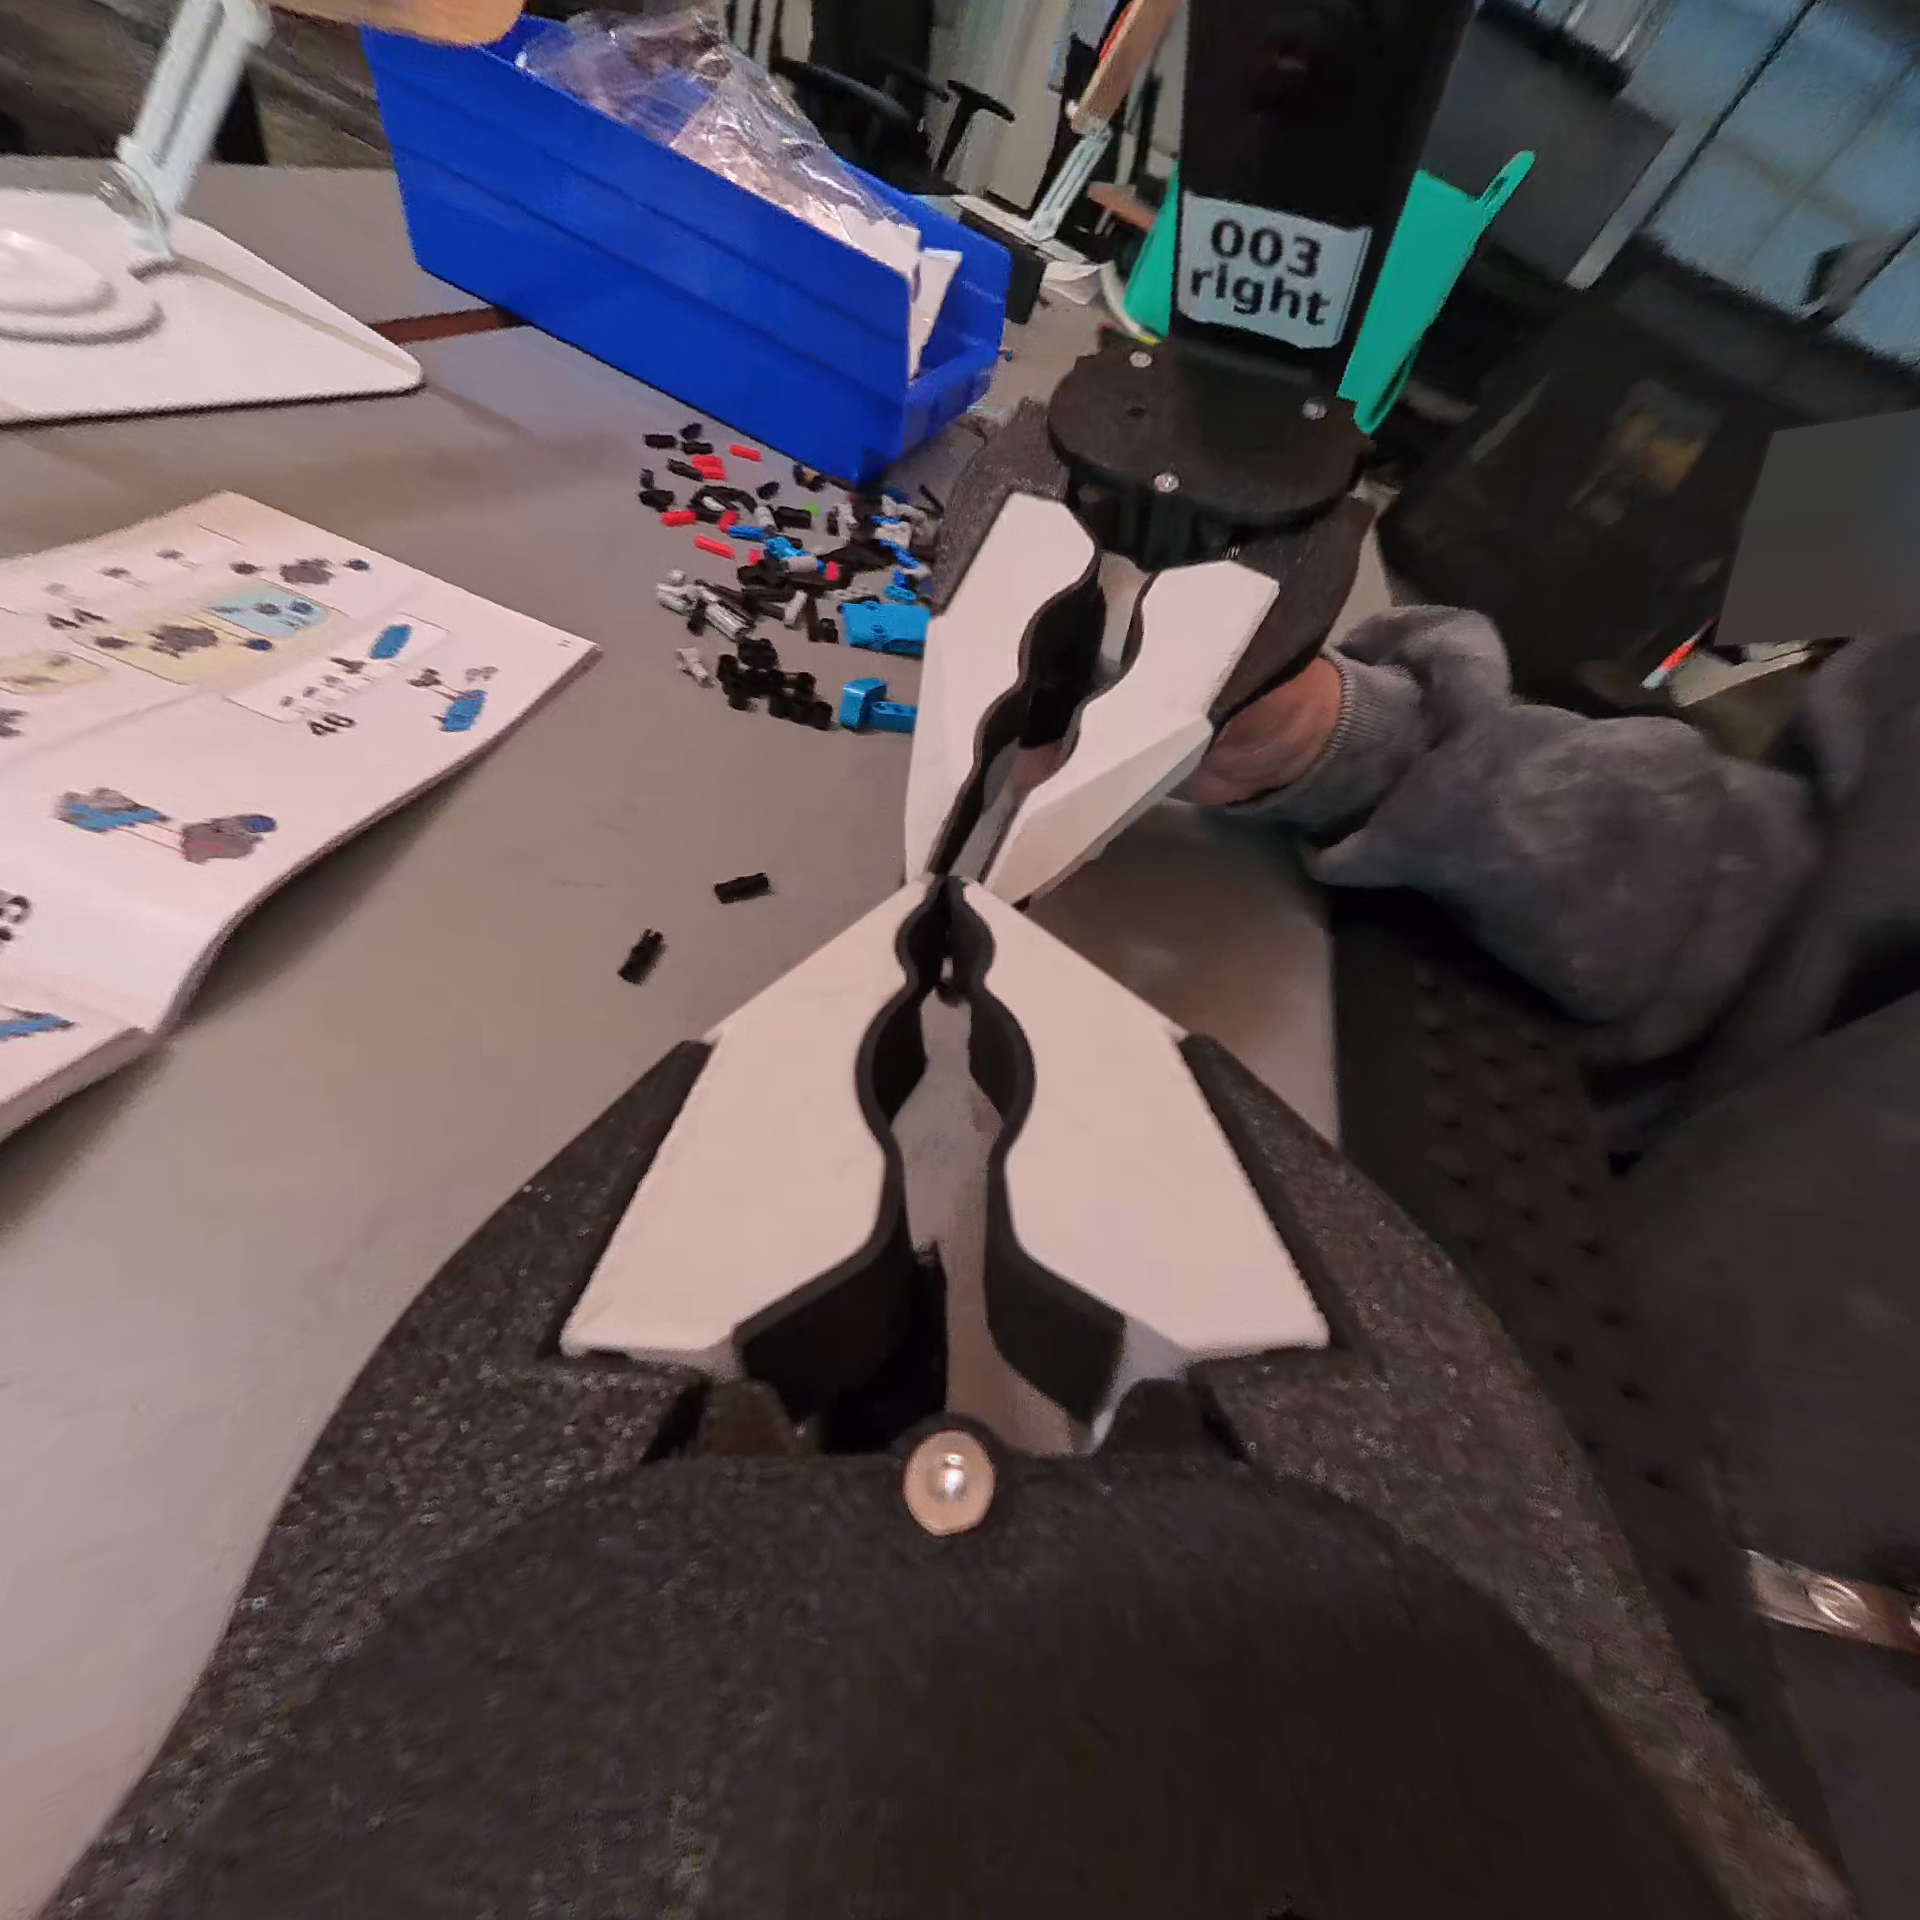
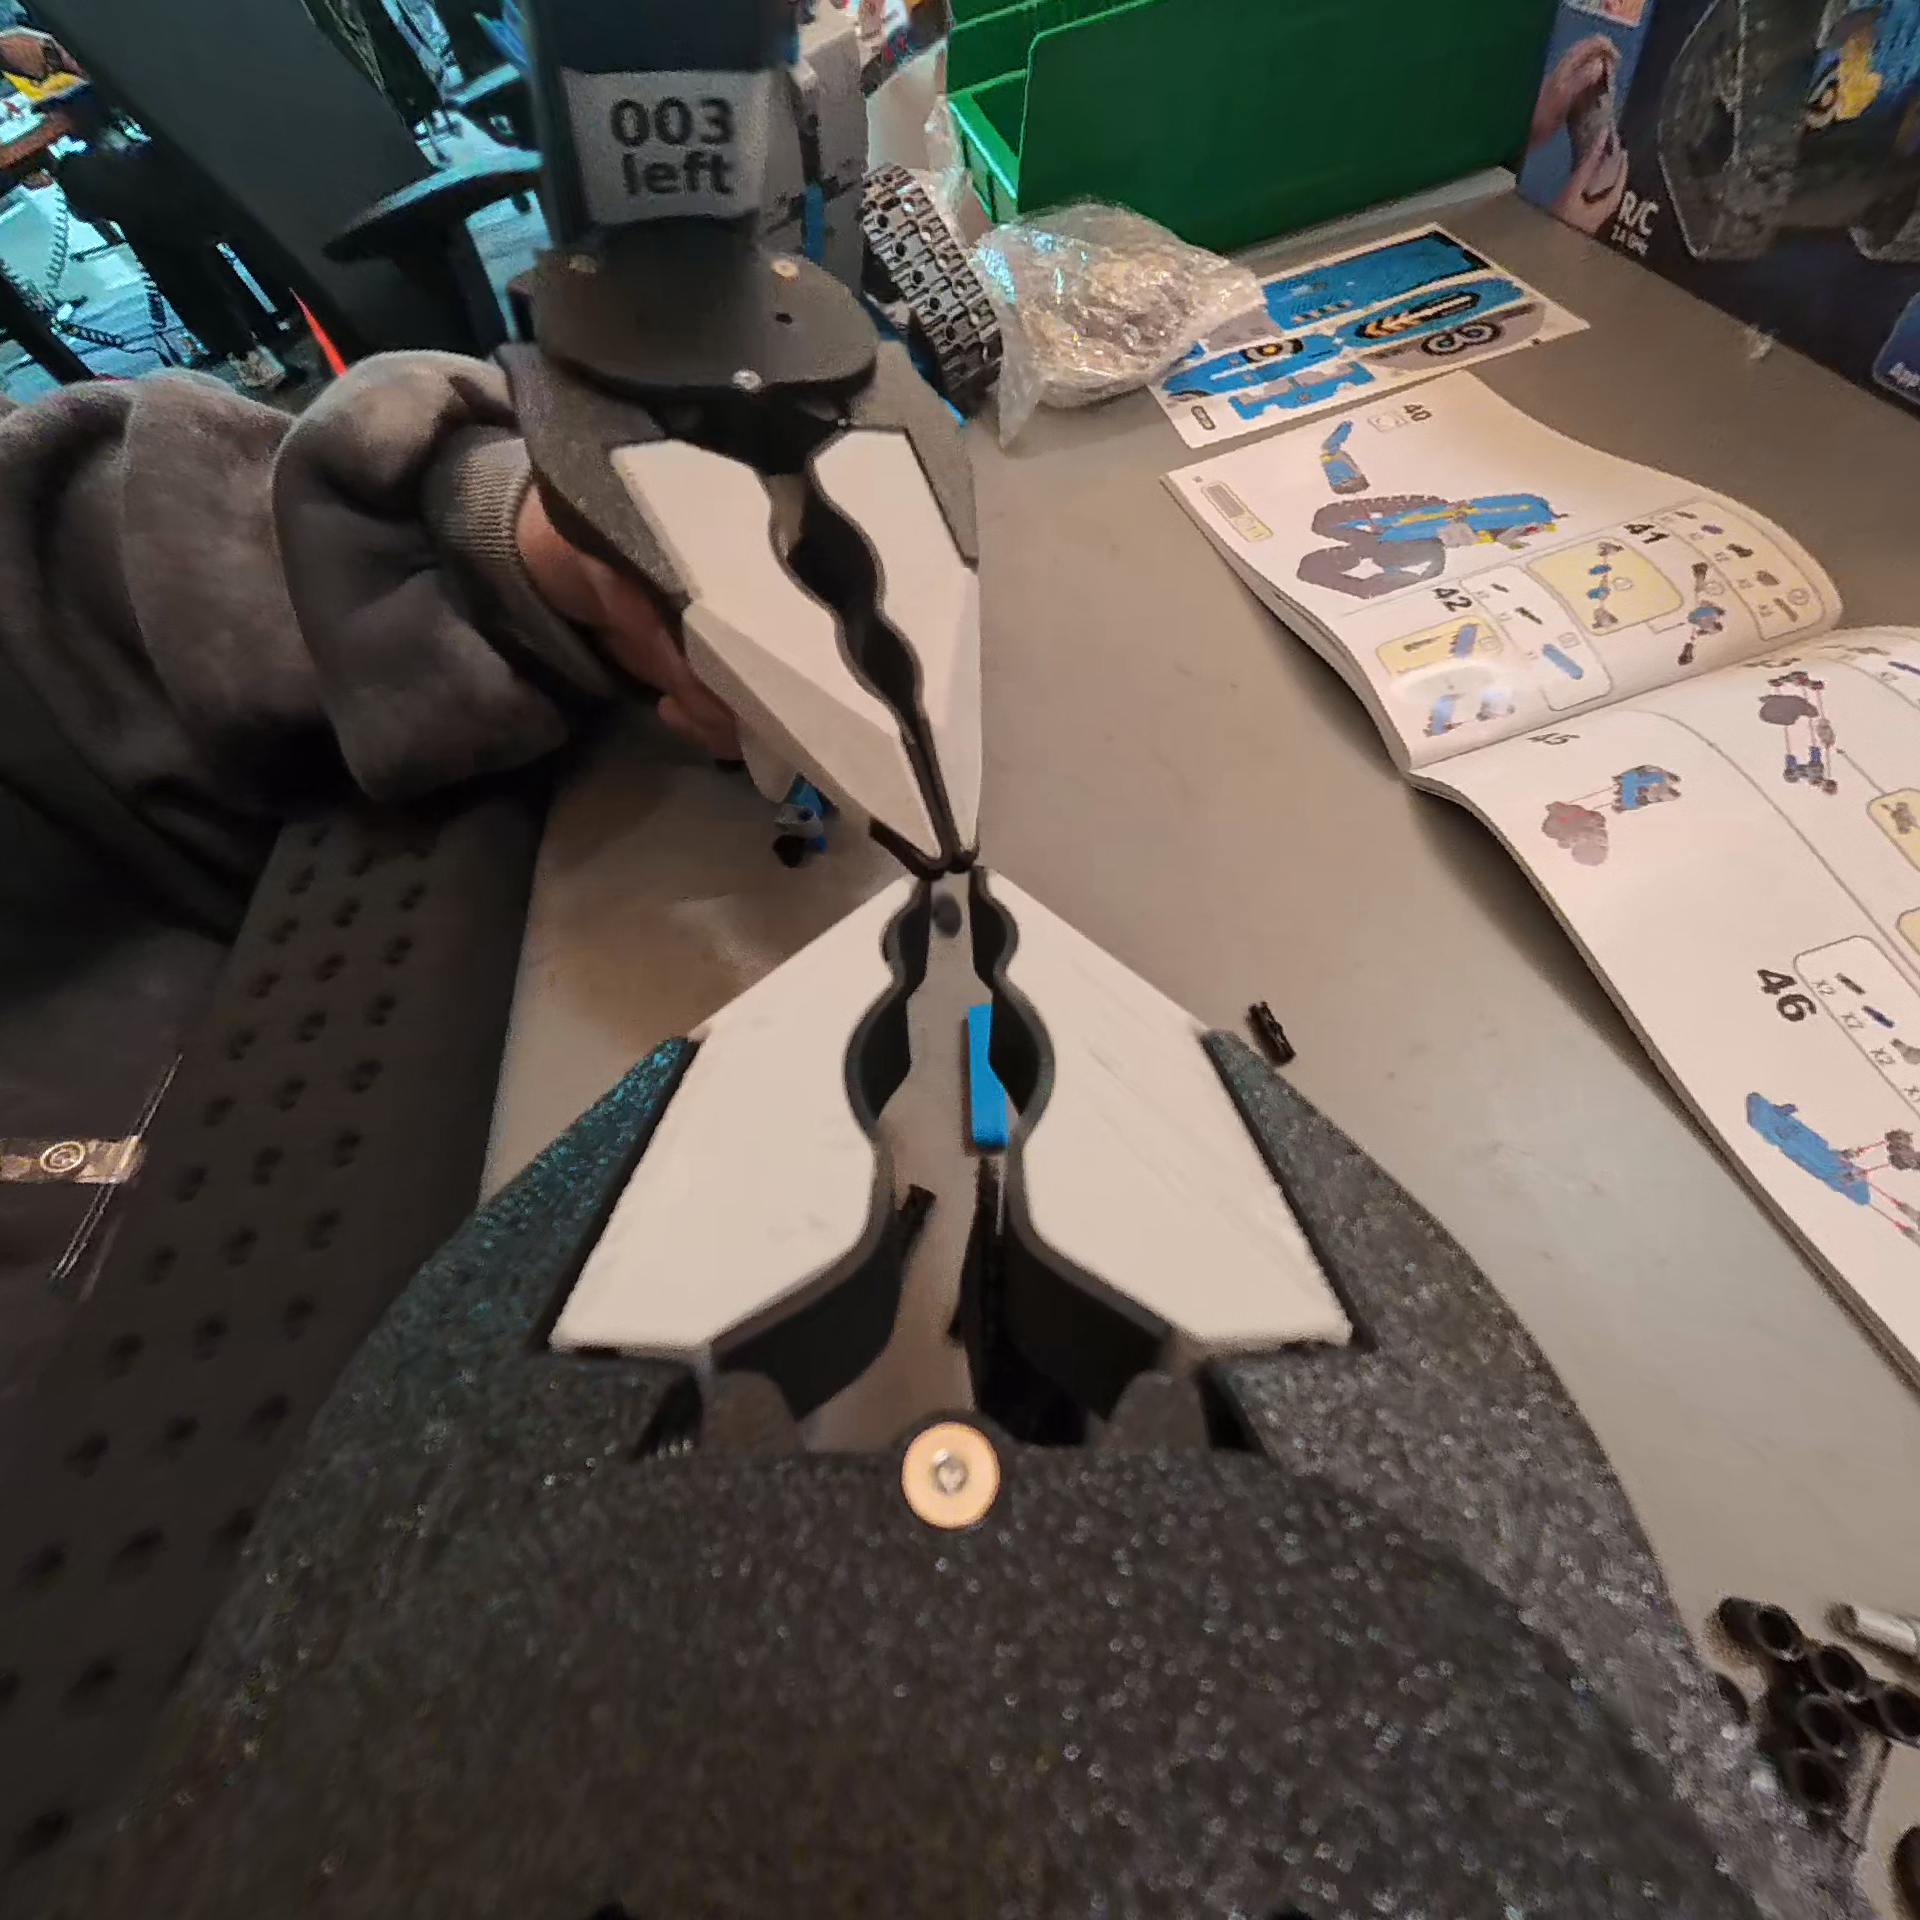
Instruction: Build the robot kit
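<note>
Tip to tip over the grey table (image 1: 436,1091), the left gripper (image 1: 943,896) and right gripper (image 2: 948,883) meet, both jaws pinched nearly closed; what they pinch, I cannot tell. A blue piece (image 2: 985,1081) shows between the right jaws, beneath them. Beyond the left jaws lie loose bricks (image 1: 790,592), a blue bin (image 1: 665,229) and an open instruction booklet (image 1: 208,727).

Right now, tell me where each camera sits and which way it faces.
Left wrist view: on the left gripper, facing the right gripper, loose brick parts and blue bin; a grey sleeve shows.
Right wrist view: on the right gripper, facing the left gripper and green bin.
Shared: both grippers tip to tip, instruction booklet, grey table.
</note>
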